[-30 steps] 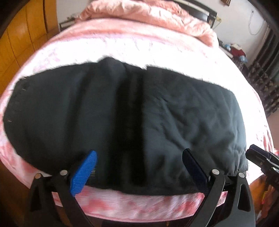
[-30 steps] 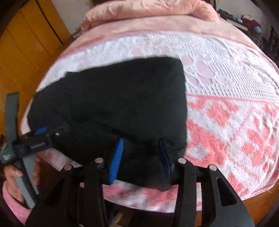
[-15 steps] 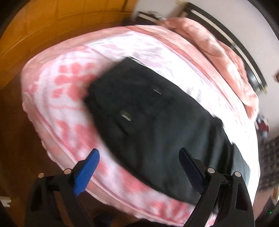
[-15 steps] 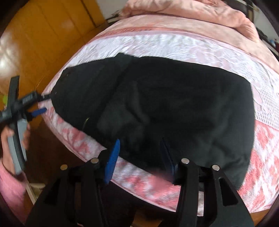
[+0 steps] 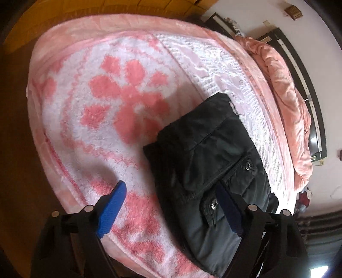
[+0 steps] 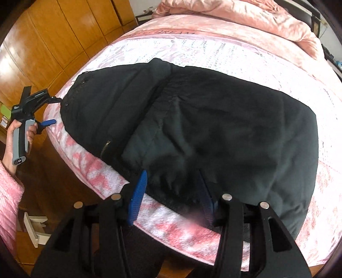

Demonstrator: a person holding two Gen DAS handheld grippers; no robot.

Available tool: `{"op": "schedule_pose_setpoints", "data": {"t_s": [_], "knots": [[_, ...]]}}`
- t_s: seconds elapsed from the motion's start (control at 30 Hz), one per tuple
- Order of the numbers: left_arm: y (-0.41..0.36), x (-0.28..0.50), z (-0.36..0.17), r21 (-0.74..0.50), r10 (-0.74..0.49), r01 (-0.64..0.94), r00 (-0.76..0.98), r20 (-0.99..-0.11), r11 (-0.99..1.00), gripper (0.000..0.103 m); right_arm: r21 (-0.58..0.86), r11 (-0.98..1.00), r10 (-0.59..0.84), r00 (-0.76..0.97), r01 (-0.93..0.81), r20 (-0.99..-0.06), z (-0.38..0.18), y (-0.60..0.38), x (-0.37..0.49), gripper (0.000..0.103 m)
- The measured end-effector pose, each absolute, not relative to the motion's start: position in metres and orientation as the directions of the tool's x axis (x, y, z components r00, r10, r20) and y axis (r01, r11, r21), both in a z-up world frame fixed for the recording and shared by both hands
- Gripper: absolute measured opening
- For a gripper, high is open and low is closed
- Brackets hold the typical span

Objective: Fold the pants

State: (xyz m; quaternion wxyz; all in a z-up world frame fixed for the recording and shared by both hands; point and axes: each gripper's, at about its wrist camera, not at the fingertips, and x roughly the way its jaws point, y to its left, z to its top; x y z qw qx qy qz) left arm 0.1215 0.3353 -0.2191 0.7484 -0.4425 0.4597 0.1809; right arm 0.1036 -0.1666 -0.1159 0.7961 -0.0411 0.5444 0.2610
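Observation:
The black pants point(image 6: 192, 119) lie folded lengthwise across the pink-and-white bed, with the waist end at the left. The same waist end, with pockets and snaps, shows in the left wrist view point(image 5: 209, 162). My left gripper point(image 5: 171, 205) is open and empty at the waist end, one finger over the pants and one over the blanket. It also shows from outside in the right wrist view point(image 6: 53, 110), in a hand, beside the waist. My right gripper point(image 6: 173, 194) is open and empty, just above the pants' near edge.
A pink-and-white blanket point(image 5: 119, 89) covers the bed. A crumpled pink quilt point(image 6: 245, 17) lies at the head of the bed. Wooden wardrobes point(image 6: 53, 42) stand to the left. A small white stand point(image 6: 36, 231) sits on the floor.
My left gripper has swung left from the pants' middle to their waist end. My right gripper has shifted left along the near edge and stayed open.

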Motion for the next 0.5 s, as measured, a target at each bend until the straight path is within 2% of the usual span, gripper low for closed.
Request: {"op": "schedule_pose_setpoints", "data": {"t_s": [0.03, 0.1, 0.17, 0.3, 0.5], "knots": [[0.337, 0.123, -0.221, -0.495, -0.136, -0.684, 0.509, -0.850, 0.536, 0.083, 0.219, 0.863, 0.369, 0.271, -0.456, -0.889, -0.117, -0.169, 0.105, 0.048], [0.342, 0.127, -0.229, -0.529, -0.174, -0.676, 0.522, -0.835, 0.512, 0.069, 0.222, 0.869, 0.365, 0.270, -0.442, -0.891, -0.119, -0.174, 0.109, 0.048], [0.344, 0.131, -0.234, -0.611, -0.259, -0.643, 0.562, -0.786, 0.461, 0.061, 0.224, 0.873, 0.363, 0.269, -0.433, -0.892, -0.121, -0.178, 0.111, 0.048], [0.345, 0.139, -0.244, -0.621, -0.280, -0.652, 0.557, -0.782, 0.435, 0.061, 0.225, 0.882, 0.354, 0.266, -0.415, -0.897, -0.125, -0.184, 0.113, 0.050], [0.366, 0.129, -0.267, -0.747, -0.352, -0.625, 0.663, -0.661, 0.227, 0.061, 0.228, 0.881, 0.357, 0.266, -0.414, -0.895, -0.126, -0.186, 0.115, 0.051]]}}
